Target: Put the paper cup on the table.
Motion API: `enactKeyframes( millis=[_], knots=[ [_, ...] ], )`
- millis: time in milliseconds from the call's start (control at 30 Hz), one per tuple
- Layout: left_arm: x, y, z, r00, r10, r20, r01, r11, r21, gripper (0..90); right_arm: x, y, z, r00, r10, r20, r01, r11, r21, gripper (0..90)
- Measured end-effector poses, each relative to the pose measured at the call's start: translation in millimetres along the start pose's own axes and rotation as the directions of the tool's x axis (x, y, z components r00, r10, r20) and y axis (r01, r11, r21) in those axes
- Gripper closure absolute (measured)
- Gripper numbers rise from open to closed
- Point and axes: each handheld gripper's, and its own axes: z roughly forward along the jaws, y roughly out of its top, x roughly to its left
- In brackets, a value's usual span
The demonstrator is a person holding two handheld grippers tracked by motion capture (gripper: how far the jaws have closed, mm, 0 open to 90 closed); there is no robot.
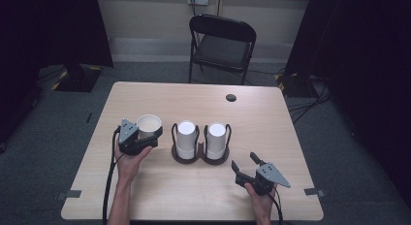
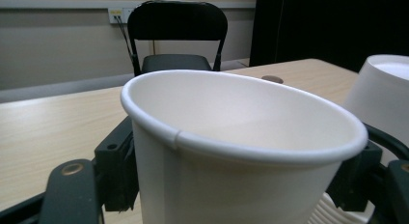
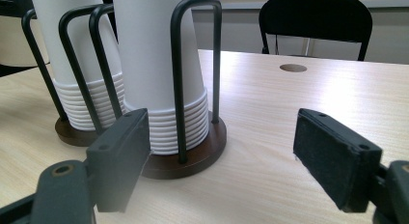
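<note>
Nearest the person's edge of the desk [image 1: 160, 196], the right claw [image 1: 246, 167] rested low in the person's right hand [image 1: 259, 200], its jaws standing wide apart with nothing between them. It sat on the near right of the cup holder [image 1: 201, 158], apart from it, and pointed toward the holder's right post. In the right gripper view the two black pads framed the holder's dark round base and thin black wire loops, with bare desk between the pads.

The cup holder itself stood at about the middle of the desk, carrying two stacks of upside-down white cups: the left stack [image 1: 186, 137] and the right stack [image 1: 216, 138], side by side, each ringed by wire loops. The stacked rims showed as ribbed bands near the base.

Just left of the holder, the left claw [image 1: 150, 136] was clamped on a single white paper cup [image 1: 148, 125], which stood mouth up, clear of the left stack. In the left gripper view the cup [image 2: 231, 151] sat between the two black pads, its rim tilted slightly; whether its bottom touched the desk could not be told from these angles. The left hand [image 1: 128, 164] came in from the near edge, with a black cable trailing beside it.

Beyond the holder, a small round hole [image 1: 231, 97] lay in the desk near its far edge, and a black folding chair [image 1: 222, 45] stood behind it.
</note>
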Motion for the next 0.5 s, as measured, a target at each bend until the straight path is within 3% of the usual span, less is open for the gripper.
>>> enactKeyframes(
  millis=[167,233,333,500],
  knots=[
    [11.1,-8.8,14.3,0.9993,-0.030,-0.022,0.030,0.9995,0.010,22.6,-0.3,0.1,0.3,1.0000,0.003,0.003,-0.003,1.000,0.002,21.2],
    [14.1,-11.5,18.1,0.9990,-0.024,-0.037,0.024,0.9996,0.016,22.5,-0.6,0.1,0.5,1.0000,0.007,0.005,-0.007,1.000,0.001,21.2],
    [19.8,-15.2,22.3,0.9986,-0.037,-0.037,0.038,0.9990,0.025,22.3,-0.7,0.1,0.7,1.0000,0.007,0.006,-0.007,1.000,0.002,21.2],
    [21.8,-19.3,27.4,0.9992,-0.027,-0.030,0.028,0.9988,0.040,21.8,0.7,0.4,1.2,0.9999,-0.010,0.000,0.010,1.000,0.010,22.4]
  ],
)
